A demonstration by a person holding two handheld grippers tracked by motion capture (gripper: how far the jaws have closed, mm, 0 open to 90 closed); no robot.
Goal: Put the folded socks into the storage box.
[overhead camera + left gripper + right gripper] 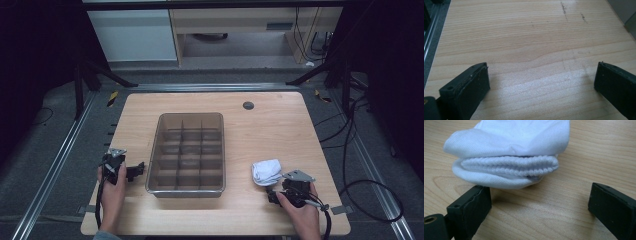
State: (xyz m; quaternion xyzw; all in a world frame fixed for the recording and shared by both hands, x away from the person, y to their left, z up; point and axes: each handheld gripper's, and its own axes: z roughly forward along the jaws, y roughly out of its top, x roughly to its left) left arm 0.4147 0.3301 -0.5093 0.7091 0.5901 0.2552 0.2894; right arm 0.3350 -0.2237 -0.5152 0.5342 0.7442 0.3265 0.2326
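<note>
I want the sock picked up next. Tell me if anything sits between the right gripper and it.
Nothing visible does. The right gripper is open with the folded white sock just ahead of its jaws, and bare wooden table between them. The divided bin sits off to the side.

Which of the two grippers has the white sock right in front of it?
The right gripper: the rolled white sock lies just beyond its open jaws, while the left gripper faces bare table.

I see a light wooden table (260,125) | clear divided bin (186,152) sitting mid-table | folded white sock (266,171) lying right of the bin, well apart.
</note>
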